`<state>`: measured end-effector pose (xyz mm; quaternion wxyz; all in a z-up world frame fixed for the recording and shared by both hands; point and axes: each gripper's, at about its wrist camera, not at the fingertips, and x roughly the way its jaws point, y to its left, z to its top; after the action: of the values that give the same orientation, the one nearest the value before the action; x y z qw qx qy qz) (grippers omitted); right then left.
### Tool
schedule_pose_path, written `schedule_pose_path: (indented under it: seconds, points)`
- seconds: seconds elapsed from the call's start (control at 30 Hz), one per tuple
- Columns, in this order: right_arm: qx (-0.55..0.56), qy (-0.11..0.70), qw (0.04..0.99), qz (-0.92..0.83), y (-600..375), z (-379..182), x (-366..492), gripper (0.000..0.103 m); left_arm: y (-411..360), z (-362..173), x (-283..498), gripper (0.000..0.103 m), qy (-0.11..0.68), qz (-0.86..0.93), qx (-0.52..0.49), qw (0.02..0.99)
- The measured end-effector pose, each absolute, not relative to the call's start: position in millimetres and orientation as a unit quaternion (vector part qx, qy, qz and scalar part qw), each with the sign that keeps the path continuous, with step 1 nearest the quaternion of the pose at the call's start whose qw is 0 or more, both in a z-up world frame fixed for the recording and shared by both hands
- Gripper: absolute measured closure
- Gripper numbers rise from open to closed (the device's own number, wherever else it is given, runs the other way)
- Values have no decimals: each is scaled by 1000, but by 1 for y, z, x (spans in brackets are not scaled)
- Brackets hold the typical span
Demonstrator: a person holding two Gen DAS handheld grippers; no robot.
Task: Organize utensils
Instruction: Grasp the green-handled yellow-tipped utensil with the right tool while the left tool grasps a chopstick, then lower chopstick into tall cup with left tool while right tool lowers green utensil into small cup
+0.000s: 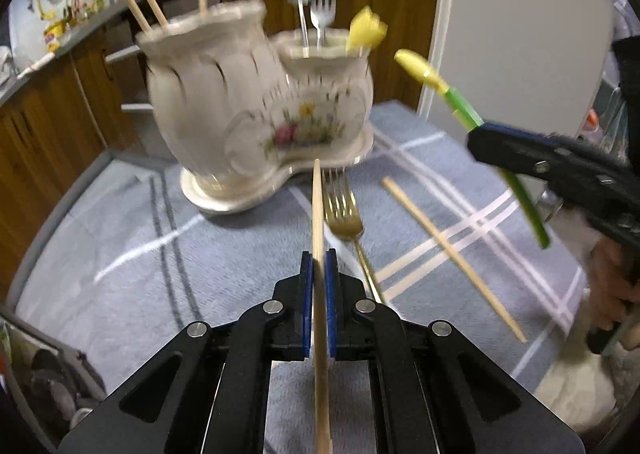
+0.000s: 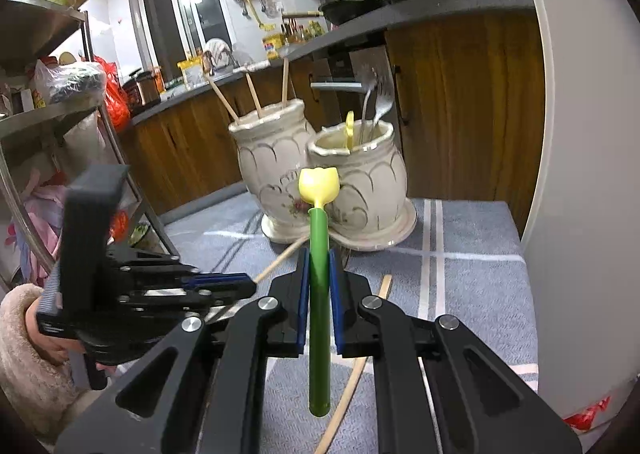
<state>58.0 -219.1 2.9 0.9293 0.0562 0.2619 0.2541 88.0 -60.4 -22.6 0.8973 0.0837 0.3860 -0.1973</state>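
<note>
A grey checked cloth (image 1: 132,254) covers the worktop, before brown wooden cabinets (image 2: 460,102). The left tool (image 1: 319,266) grips a wooden chopstick (image 1: 318,214); the right tool (image 2: 319,266) grips a green spoon (image 2: 320,254) with yellow tulip bowl. A glossy ceramic double holder (image 1: 224,102) stands behind a gold fork (image 1: 346,218).
</note>
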Motion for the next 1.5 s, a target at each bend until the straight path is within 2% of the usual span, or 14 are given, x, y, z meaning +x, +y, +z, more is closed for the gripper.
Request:
schedule_pose_path:
  seconds: [0.33,0.57,0.73,1.0,1.13,1.5]
  points:
    - [100,159,951,246,-227,40,58,93,-30,52,59,96,244,-211,46,945]
    - [124,121,956,238,-222,70,111,93,-18,98,98,96,182,-188,8,965]
    - [161,115,951,237,-228,69,152,93,-16,121,129,96,143,-174,-12,974]
    - [192,115,947,230,-226,53,186,93,-30,131,169,96,87,-139,-39,986]
    - [184,115,948,233,-221,47,189,93,-44,124,182,96,54,-98,-13,994]
    - [186,120,945,239,-220,39,199,93,-43,99,187,96,41,-81,5,996]
